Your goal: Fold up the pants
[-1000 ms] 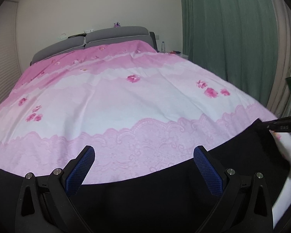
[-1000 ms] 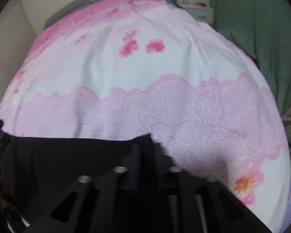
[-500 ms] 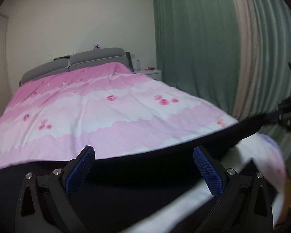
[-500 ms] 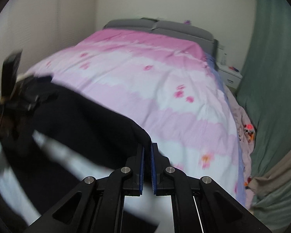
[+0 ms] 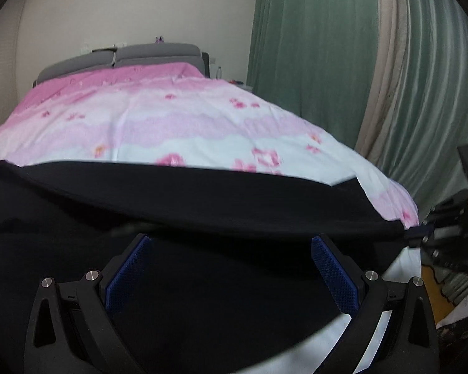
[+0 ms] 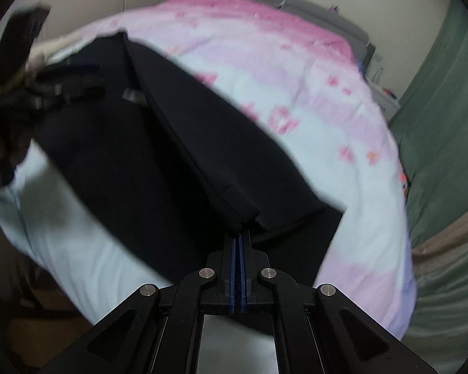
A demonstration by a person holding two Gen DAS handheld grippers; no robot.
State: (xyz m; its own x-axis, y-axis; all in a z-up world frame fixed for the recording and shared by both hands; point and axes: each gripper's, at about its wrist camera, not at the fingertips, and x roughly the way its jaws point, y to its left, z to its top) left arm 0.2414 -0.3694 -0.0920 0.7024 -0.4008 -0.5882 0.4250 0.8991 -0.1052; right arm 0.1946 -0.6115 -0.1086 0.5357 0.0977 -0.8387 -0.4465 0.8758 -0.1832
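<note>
Black pants (image 5: 221,205) stretched over pink bedspread (image 5: 159,124) near the foot of the bed. Right gripper (image 6: 237,243) clenched on pants hem; left gripper (image 5: 231,268) spread wide, grasping nothing. Green curtain (image 5: 312,46) alongside.

pants (image 5: 234,205): black | bedspread (image 5: 159,124): pink-white bands, pink flowers | curtain (image 5: 312,46): green | headboard (image 5: 146,54): grey

We see home bedroom: bed (image 5: 159,124) under pink floral cover, grey headboard (image 5: 121,59) at its far end, nightstand (image 6: 387,99) beside headboard, green curtains (image 5: 312,56) along bed's right side.
</note>
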